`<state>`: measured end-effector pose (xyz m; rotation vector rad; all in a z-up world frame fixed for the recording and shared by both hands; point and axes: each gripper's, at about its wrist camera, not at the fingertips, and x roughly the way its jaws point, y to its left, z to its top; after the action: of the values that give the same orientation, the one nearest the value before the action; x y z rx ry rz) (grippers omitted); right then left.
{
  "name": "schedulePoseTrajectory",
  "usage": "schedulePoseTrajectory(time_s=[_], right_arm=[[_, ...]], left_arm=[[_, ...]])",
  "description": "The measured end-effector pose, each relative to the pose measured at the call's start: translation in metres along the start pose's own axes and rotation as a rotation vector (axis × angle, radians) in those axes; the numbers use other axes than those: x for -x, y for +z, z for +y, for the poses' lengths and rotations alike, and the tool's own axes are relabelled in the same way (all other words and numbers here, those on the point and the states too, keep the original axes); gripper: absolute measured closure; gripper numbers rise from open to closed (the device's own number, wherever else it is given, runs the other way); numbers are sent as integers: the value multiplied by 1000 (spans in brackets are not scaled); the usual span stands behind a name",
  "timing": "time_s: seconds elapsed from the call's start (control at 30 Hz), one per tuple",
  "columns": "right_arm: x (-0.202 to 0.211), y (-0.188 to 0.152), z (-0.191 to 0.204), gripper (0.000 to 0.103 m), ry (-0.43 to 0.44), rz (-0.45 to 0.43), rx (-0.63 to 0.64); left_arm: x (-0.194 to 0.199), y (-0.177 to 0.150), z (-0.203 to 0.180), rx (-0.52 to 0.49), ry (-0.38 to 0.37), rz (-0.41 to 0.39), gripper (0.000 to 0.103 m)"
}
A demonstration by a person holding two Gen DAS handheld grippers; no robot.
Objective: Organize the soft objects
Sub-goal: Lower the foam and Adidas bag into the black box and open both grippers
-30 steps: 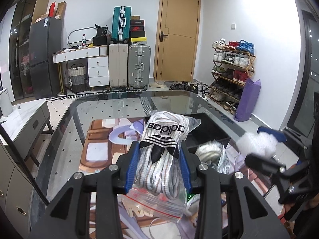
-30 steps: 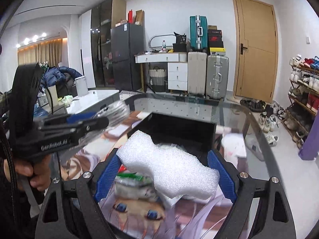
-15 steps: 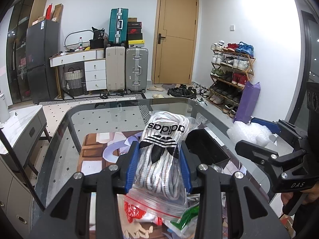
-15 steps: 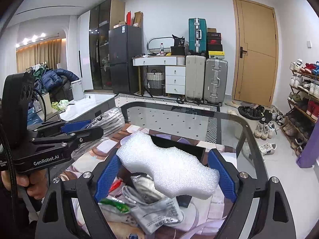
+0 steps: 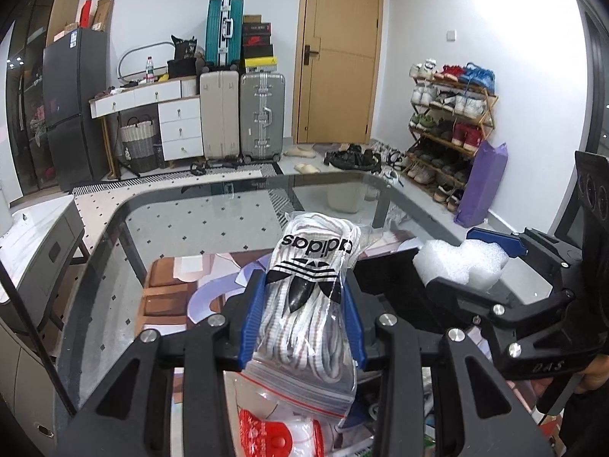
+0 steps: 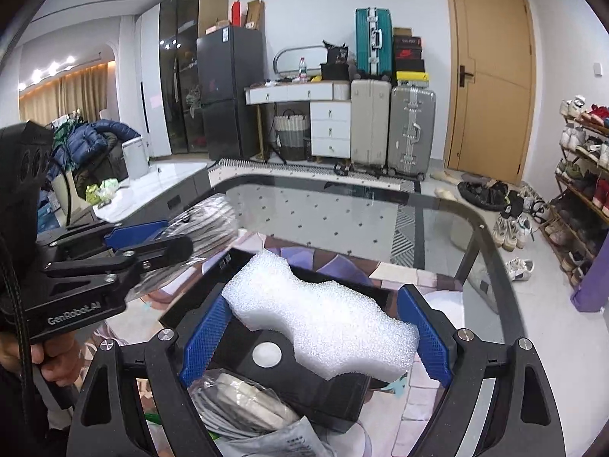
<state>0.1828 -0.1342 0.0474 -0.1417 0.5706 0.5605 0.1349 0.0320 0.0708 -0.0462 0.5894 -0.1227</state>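
My left gripper (image 5: pixel 302 316) is shut on a clear zip bag of white laces with an Adidas logo (image 5: pixel 310 297), held above the glass table (image 5: pixel 213 228). It also shows at the left of the right wrist view (image 6: pixel 152 243). My right gripper (image 6: pixel 316 327) is shut on a white foam block (image 6: pixel 323 320), held over a black box (image 6: pixel 304 373) on the table. The right gripper and foam (image 5: pixel 460 266) show at the right of the left wrist view.
A bag of grey cable (image 6: pixel 243 407) and other packets lie in front of the black box. A red and white packet (image 5: pixel 278 434) lies under my left gripper. A printed mat (image 5: pixel 171 289) covers the table's near part. Suitcases, a shoe rack and a door stand behind.
Both grippers have drawn back and risen from the table with their loads. The black box now sits under the foam, nearer to the right wrist camera.
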Motion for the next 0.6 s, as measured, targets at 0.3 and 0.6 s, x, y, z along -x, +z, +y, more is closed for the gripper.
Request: schedulePoseTrajectory(time_s=[0.3,0.6], right_arm=[[-32,-11,-6,14,22,44,5],[-44,-15,-6,14,29,40,12]], left_arm=[[-30,-5,-3,6,-14,50,66],[-36,-3,-3,-6,-34,50,66]])
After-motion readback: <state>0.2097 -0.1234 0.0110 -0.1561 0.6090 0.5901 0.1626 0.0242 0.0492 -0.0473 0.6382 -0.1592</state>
